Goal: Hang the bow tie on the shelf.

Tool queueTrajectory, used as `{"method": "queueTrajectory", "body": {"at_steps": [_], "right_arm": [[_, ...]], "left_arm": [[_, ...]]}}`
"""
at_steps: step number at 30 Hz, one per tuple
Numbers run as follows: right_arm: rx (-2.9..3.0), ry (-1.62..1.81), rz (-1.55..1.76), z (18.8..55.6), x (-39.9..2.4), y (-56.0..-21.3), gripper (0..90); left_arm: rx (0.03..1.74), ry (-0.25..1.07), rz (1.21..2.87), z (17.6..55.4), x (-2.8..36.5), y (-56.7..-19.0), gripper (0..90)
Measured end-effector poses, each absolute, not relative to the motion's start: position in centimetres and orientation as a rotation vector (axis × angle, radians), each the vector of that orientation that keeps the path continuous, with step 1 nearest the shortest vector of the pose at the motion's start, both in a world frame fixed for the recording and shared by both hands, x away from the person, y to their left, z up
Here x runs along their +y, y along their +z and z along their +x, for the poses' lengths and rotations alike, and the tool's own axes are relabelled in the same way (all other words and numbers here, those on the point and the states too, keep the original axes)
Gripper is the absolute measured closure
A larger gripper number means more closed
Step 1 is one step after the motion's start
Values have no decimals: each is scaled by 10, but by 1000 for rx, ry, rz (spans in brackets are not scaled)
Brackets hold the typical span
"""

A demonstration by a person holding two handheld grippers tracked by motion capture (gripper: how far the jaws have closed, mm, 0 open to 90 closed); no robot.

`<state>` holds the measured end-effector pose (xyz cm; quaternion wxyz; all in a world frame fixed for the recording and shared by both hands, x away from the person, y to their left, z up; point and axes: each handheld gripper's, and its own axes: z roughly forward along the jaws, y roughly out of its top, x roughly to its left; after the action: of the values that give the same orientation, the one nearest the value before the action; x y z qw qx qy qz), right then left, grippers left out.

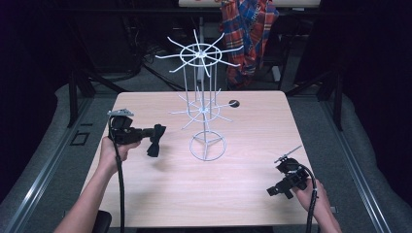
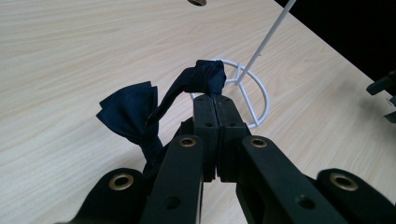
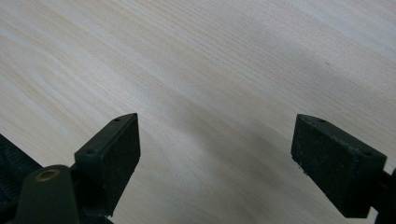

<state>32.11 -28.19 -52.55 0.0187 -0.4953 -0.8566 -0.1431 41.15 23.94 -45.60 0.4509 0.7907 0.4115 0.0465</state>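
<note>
Left gripper (image 2: 215,100): jaws pressed together on a dark navy bow tie (image 2: 154,105). The knot of the bow tie sits at the jaw tips, bunched just beyond them; one wing hangs off to the left of the jaws and down beside the gripper body. In the high view the left gripper (image 1: 154,133) is held above the table (image 1: 243,194) with the bow tie (image 1: 155,141) dangling from its tips, clear of the wood.

Just beyond the jaw tips, in line with them, stands the white wire rack (image 2: 252,88); its round base ring rests on the table. In the high view the wire rack (image 1: 206,97) rises in two tiers of radiating arms.

Right gripper (image 1: 279,190): jaws spread wide apart, nothing between them, bare table (image 3: 210,70) ahead. It sits well apart from the rack.
</note>
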Motion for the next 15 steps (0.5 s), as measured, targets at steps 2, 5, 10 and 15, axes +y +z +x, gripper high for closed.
{"method": "queueTrajectory", "body": {"at_steps": [2,5,10,15], "right_arm": [[-2661,-444,-1537,321,-282,-525,153],[-2658,-442,-1546,321,-281,-525,154],[-2658,-445,-1545,321,-281,-526,154],[-2651,-441,-1541,321,-282,-526,154]], "left_arm": [[1019,121,1955,412,239,-455,897],[1022,140,1961,413,238,-453,897],[1016,169,1988,414,235,-451,897],[1012,195,2000,415,232,-447,897]]}}
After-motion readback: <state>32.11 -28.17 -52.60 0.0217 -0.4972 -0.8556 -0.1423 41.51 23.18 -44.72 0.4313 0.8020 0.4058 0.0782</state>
